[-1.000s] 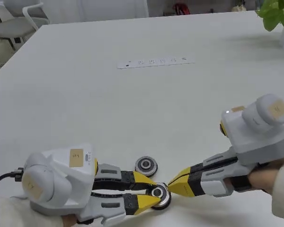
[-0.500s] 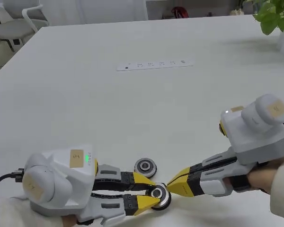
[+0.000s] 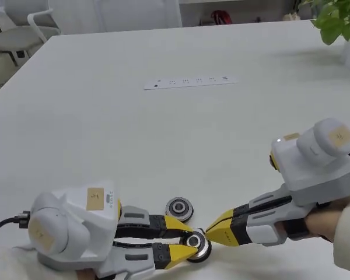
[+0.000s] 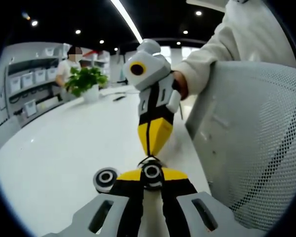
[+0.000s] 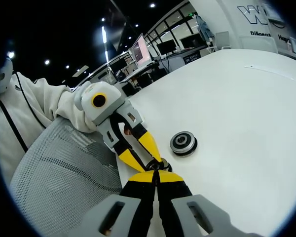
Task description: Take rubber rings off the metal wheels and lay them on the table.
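At seven o'clock in the head view we are holding the left gripper (image 3: 185, 238), and its yellow fingers (image 3: 176, 252) are grasping a metal wheel (image 3: 196, 242) by its two faces, low over the white surface (image 3: 163, 134); we cannot tell whether it is touching. A second wheel (image 3: 179, 206) is lying flat just beside it at eleven o'clock, apart from both grippers and wearing its own dark band. The rubber ring (image 3: 207, 247) is sitting on the held wheel's rim, not yet off. From three o'clock we are bringing in the right gripper (image 3: 214, 228), its fingers clenched tip to tip right at that rim; whether they are pinching any rubber we cannot tell. That, we are judging, is the first risk: if the tips are only skimming the ring, a pull towards three o'clock is likely to slide off it. A real bite brings the next one, since the pull is loading a round wheel held only by two faces, so it may twist or pop out of the left grasp and strike the second wheel. We are also working close to the surface's near edge, by a mesh chair (image 4: 246, 138), so anything freed suddenly could go over at six o'clock.
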